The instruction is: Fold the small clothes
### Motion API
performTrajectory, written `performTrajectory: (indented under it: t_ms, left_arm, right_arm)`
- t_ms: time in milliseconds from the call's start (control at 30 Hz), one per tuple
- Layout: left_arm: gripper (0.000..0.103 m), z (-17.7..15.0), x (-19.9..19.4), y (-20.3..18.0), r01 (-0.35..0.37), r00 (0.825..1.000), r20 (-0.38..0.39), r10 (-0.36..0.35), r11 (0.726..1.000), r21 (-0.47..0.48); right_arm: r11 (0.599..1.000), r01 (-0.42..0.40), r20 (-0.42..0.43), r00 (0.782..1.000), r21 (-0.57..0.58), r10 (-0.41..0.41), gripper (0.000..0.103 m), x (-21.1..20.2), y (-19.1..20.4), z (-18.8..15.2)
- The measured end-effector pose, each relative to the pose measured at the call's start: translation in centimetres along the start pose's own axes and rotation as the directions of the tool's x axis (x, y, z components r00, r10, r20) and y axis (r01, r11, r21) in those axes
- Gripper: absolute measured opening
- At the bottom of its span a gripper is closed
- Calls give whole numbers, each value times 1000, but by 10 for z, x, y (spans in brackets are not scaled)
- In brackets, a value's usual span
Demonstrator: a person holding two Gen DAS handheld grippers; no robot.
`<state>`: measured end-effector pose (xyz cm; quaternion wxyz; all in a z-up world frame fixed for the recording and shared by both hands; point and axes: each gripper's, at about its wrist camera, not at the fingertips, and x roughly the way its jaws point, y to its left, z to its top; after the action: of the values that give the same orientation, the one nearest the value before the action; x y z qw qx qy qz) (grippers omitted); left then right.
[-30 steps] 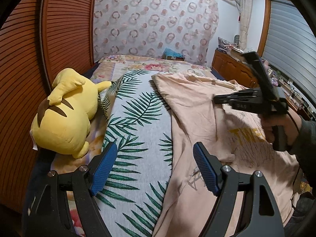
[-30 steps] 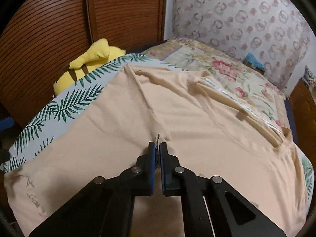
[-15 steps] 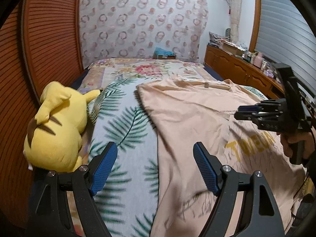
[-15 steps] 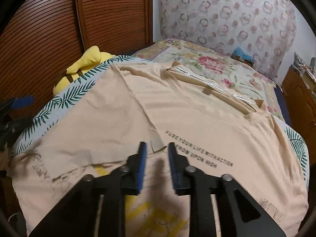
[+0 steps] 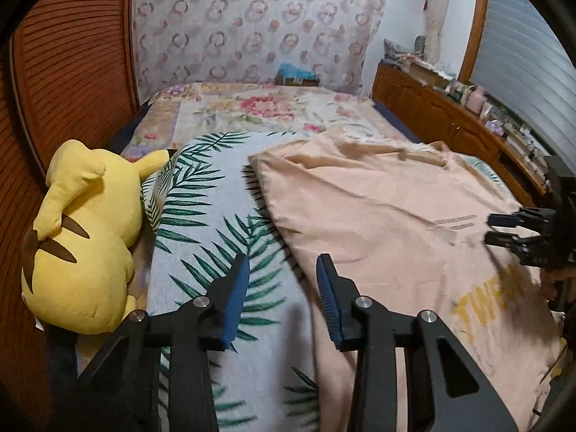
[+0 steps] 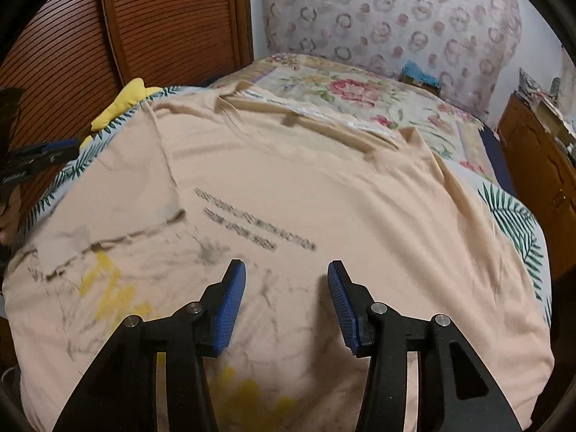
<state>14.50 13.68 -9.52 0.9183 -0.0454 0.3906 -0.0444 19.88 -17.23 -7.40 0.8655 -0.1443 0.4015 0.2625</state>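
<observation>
A peach T-shirt (image 5: 378, 216) (image 6: 306, 180) lies spread on the bed, collar at the far end, with dark text lines and a yellow print facing up. My left gripper (image 5: 282, 273) hovers over the shirt's left edge and the leaf-print sheet. Its jaws are closing, with nothing pinched between the blue pads. My right gripper (image 6: 286, 277) hangs above the shirt's printed middle. Its jaws are opening and hold no cloth. In the left wrist view the right gripper (image 5: 504, 230) shows at the right edge. In the right wrist view the left gripper (image 6: 43, 151) shows at the left edge.
A yellow plush toy (image 5: 82, 237) (image 6: 133, 97) lies at the bed's left side against a brown slatted door (image 5: 72, 72). Under the shirt is a palm-leaf sheet (image 5: 216, 216), with a floral blanket (image 5: 266, 108) beyond. A wooden dresser (image 5: 450, 126) with small items runs along the right.
The right gripper, shut on a pinch of shirt a second ago, has let go and opened. The shirt now lies flat, print up. The left jaws have narrowed, and both hands have shifted sideways.
</observation>
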Motion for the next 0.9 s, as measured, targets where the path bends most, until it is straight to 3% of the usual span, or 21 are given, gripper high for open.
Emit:
performTrajectory:
  t_ms: [367, 733, 767, 800, 833, 900]
  left_arm:
    - [38, 28, 38, 11, -7, 999, -53, 6, 1000, -8]
    - [38, 60, 76, 16, 15, 997, -80, -18, 999, -35]
    - [33, 61, 77, 16, 30, 996, -80, -33, 999, -35]
    - [14, 62, 79, 16, 50, 995, -83, -53, 998, -33]
    - [6, 62, 80, 16, 64, 993, -93, -67, 997, -35]
    - [4, 65, 79, 15, 55, 994, -91, -57, 998, -23]
  right_arm:
    - [1000, -1, 61, 998, -17, 2, 52, 0, -1, -10]
    - [1000, -4, 62, 998, -16, 5, 54, 3, -4, -15]
    - [1000, -4, 62, 998, -16, 5, 54, 3, -4, -15]
    - [1000, -3, 62, 998, -17, 4, 54, 3, -4, -15]
    - [1000, -3, 62, 998, -17, 4, 54, 3, -3, -14]
    - [1000, -4, 62, 998, -17, 5, 54, 3, -3, -15]
